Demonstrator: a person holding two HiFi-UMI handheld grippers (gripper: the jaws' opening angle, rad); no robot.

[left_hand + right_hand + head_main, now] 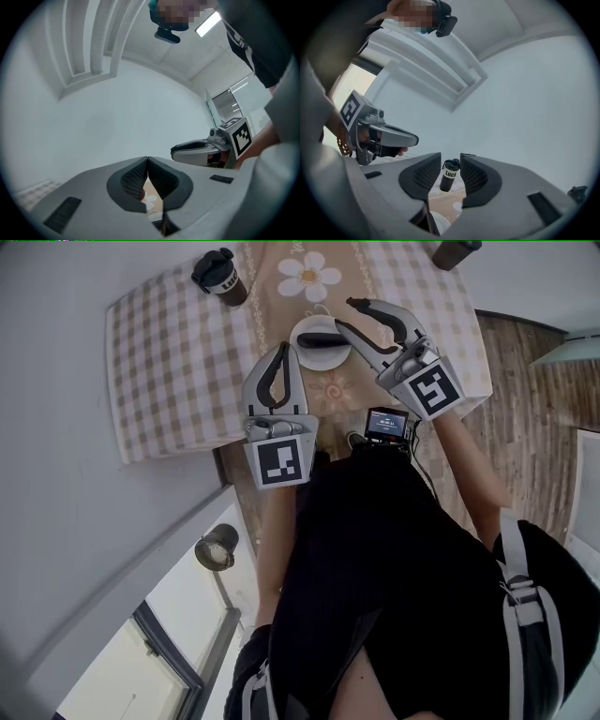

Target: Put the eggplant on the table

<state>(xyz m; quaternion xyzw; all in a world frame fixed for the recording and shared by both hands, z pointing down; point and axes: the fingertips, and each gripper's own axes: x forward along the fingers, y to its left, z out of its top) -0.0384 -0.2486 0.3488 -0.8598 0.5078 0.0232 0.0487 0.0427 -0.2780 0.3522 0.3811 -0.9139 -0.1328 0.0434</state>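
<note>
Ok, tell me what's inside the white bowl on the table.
A dark, long thing, likely the eggplant, lies in the white bowl. One finger of the right tongs crosses the bowl's right side; what lies beneath it is hidden.

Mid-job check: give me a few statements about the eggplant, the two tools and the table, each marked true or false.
1. The eggplant lies in the white dish. True.
2. The left tool has its jaws wide apart. False: they are together, with nothing between them.
3. The right tool is clamped on the eggplant. False: its jaws stand apart and hold nothing, and the eggplant is in the dish beside it.
4. A dark lidded cup stands on the checked cloth. True.
</note>
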